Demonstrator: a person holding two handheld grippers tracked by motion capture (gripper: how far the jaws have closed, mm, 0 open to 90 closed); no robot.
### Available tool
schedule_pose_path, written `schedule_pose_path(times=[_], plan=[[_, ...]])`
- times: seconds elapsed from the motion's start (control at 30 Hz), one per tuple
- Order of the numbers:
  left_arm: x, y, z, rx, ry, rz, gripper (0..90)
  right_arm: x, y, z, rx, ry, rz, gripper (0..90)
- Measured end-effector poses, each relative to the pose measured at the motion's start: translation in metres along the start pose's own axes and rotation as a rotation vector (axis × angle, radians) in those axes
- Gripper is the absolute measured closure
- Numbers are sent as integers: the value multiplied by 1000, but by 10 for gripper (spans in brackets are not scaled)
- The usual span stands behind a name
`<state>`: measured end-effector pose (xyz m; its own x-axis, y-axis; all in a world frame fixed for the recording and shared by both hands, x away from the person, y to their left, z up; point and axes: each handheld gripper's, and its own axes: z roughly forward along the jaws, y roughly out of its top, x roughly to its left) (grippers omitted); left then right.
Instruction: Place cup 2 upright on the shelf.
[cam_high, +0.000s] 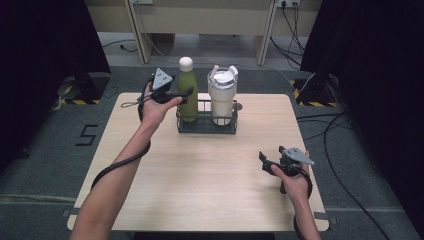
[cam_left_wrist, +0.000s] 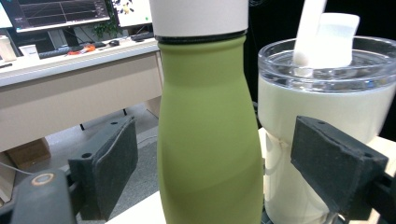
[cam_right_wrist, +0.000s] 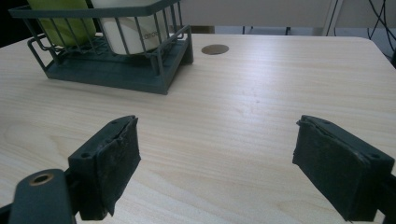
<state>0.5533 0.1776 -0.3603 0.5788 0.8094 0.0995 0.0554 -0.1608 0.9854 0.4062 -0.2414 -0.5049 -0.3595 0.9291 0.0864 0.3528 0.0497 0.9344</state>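
Green, smooth and likely slippery, the bottle (cam_left_wrist: 208, 140) sits between the open left tool's (cam_left_wrist: 224, 177) pads, best gripped mid-body; the right tool (cam_right_wrist: 215, 172) gapes empty.

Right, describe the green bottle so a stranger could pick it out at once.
On the wooden table, find the dark wire basket at the far side. The green bottle stands in its left half, beside a cream tumbler; it alone is slim, olive green, with a round white cap.

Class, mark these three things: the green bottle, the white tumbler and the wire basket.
green bottle (cam_left_wrist: 208, 140), left gripper view, middle of its body
white tumbler (cam_high: 222, 97), high view, its side wall
wire basket (cam_right_wrist: 112, 74), right gripper view, its base rail
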Motion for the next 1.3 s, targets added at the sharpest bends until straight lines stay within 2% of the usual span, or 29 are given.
schedule_pose_path(times=[0.2,0.57,0.6,0.9,1.3], plan=[[1,0,-11,-7,2,19,146,0,0,-1,0,-2,-2,142],[1,-12,-32,-2,-4,12,146,0,0,-1,-1,-3,-3,142],[2,-13,-34,-5,-2,23,146,0,0,-1,0,-2,-4,142],[0,-24,-54,-15,-25,-4,146,1,-1,-1,2,0,-5,142],[-2,-41,-79,-11,-13,-1,146,1,-1,0,3,0,-8,142]])
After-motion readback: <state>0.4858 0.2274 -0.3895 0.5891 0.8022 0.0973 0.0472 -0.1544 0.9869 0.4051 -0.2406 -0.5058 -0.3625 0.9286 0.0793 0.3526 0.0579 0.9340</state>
